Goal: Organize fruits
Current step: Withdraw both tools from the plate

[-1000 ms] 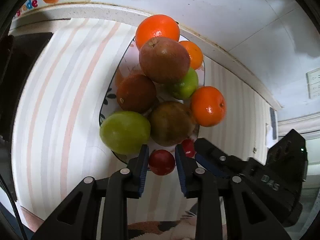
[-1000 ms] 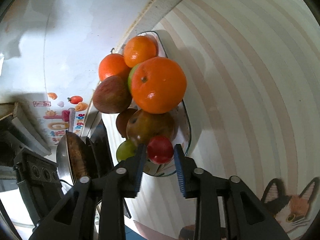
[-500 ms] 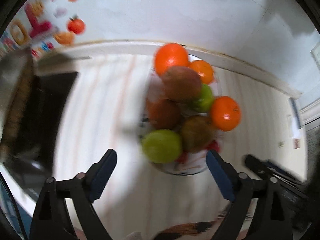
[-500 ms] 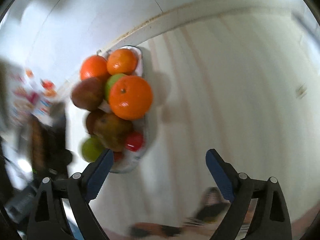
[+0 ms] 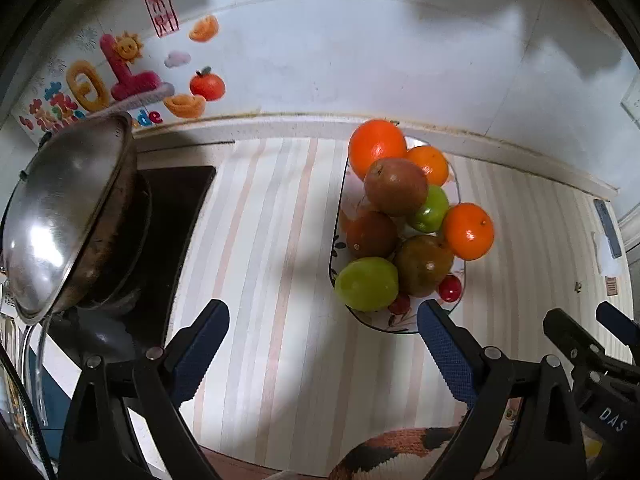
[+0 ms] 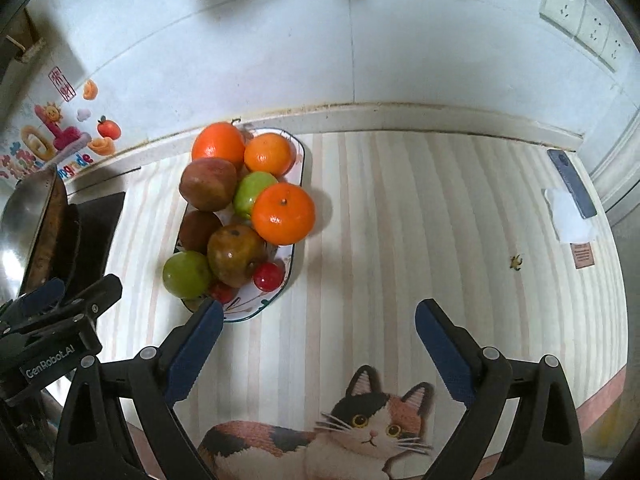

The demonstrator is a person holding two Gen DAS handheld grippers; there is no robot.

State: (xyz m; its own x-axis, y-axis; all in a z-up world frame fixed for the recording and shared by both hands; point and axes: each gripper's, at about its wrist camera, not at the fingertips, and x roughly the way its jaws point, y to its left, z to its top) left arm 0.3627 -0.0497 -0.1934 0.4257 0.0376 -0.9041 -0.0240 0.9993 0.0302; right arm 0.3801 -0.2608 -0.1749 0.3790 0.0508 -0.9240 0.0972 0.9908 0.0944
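Both your left gripper (image 5: 323,344) and right gripper (image 6: 318,342) are spread wide, empty, near the fruit plate (image 6: 296,252).

Over a striped countertop mat (image 5: 276,240), the left gripper (image 5: 323,344) hangs with its blue-padded jaws spread wide and nothing between them. Ahead sits an oval white patterned plate (image 5: 394,325) heaped with fruit: three oranges (image 5: 377,148), two green apples (image 5: 367,284), brownish-red fruits (image 5: 395,186) and two small red cherry-like fruits (image 5: 449,288) (one half hidden). A steel wok (image 5: 64,216) stands tilted at left, beneath colourful wall stickers (image 5: 120,76).
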